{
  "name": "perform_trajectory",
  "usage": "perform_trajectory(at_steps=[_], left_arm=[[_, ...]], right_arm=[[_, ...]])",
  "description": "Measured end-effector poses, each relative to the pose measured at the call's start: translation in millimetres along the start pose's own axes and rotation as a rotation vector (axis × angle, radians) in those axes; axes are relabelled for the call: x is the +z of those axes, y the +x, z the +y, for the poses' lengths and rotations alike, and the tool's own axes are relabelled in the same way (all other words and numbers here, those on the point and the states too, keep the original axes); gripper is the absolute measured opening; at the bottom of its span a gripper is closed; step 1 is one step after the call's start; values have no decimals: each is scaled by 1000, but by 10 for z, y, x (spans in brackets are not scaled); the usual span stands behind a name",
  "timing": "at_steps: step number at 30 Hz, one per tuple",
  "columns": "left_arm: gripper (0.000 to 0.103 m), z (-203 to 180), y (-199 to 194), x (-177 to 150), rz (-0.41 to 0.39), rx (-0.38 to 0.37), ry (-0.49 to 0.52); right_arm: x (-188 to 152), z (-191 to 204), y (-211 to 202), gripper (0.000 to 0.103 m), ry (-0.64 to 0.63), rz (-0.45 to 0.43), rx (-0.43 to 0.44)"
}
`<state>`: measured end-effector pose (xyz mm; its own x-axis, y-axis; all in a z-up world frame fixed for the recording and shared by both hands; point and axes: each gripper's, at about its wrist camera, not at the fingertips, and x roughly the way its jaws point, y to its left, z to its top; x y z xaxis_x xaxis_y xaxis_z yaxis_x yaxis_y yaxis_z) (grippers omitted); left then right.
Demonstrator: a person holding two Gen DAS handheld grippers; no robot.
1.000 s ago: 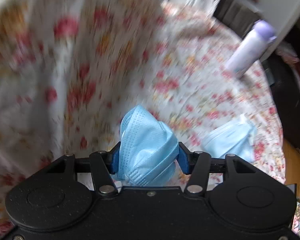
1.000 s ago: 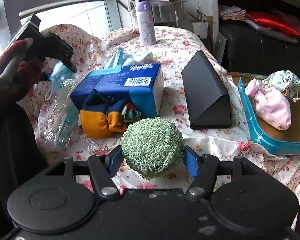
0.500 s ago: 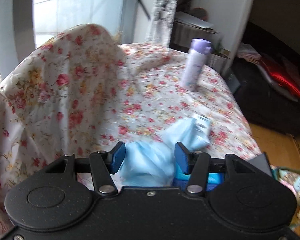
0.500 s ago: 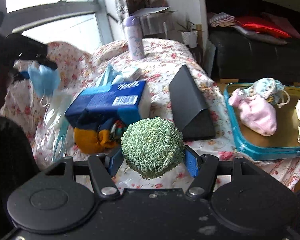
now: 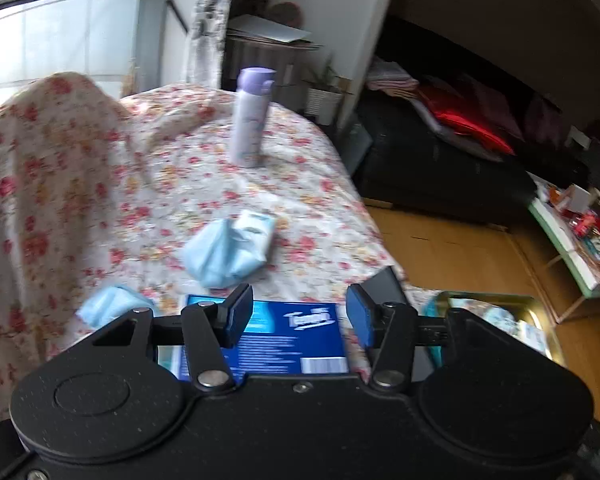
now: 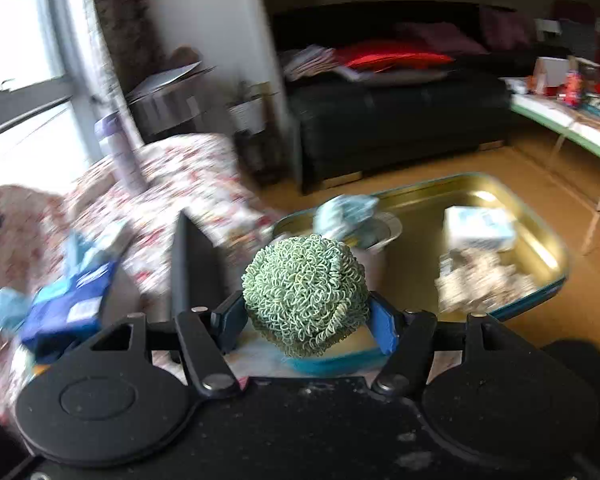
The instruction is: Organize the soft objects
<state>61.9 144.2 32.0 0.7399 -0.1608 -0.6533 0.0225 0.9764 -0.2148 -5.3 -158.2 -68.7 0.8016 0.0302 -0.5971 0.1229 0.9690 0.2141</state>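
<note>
Left wrist view: the left gripper [image 5: 298,314] hangs above the table with its blue pads parted and nothing between them, the gap over the dark blue tissue box [image 5: 284,336] below. A crumpled blue face mask [image 5: 220,254] lies on the flowered tablecloth [image 5: 148,184] further in, touching a small white packet [image 5: 256,228], and another bit of blue mask [image 5: 108,308] shows just left of the gripper, near the table's left edge. A lilac bottle [image 5: 251,118] stands upright towards the far edge. In the right wrist view, the right gripper [image 6: 306,318] is clamped on a green looped scrubber ball [image 6: 305,298], both pads pressed into its sides. It sits over the near rim of a gold tray with a teal rim [image 6: 512,308], which juts past the table's right edge. In the tray lie a pale blue pouch [image 6: 346,212] at the far left corner, a small white packet [image 6: 480,226] and a fluffy whitish thing [image 6: 480,284] on the right side; blur makes it hard to say what that last one is. A black triangular case [image 6: 192,264] stands on the cloth left of the tray.
</note>
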Motion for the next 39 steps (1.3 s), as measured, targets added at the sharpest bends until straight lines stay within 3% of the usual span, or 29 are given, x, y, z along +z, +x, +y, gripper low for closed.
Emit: perform_trajectory(at_steps=[7, 10, 14, 19, 22, 26, 31, 39], left_arm=[[49, -270, -20, 11, 12, -68, 66], [52, -153, -30, 159, 16, -50, 65], [74, 360, -34, 468, 34, 84, -56], [78, 1102, 134, 520, 129, 311, -191], [78, 1426, 320, 352, 217, 366, -260], [78, 1720, 610, 176, 306, 378, -367], [78, 1901, 841, 234, 287, 388, -427], [82, 2000, 1173, 283, 257, 376, -414]], right_arm=[[160, -338, 88, 63, 77, -44, -87], [153, -370, 135, 64, 100, -29, -79], [125, -277, 169, 63, 51, -29, -76], [86, -113, 185, 63, -17, -14, -21], [51, -8, 196, 63, -47, 16, 31], [-34, 183, 210, 63, -122, 54, 98], [-135, 405, 223, 63, -215, 82, 163], [-213, 544, 289, 63, -267, 124, 188]])
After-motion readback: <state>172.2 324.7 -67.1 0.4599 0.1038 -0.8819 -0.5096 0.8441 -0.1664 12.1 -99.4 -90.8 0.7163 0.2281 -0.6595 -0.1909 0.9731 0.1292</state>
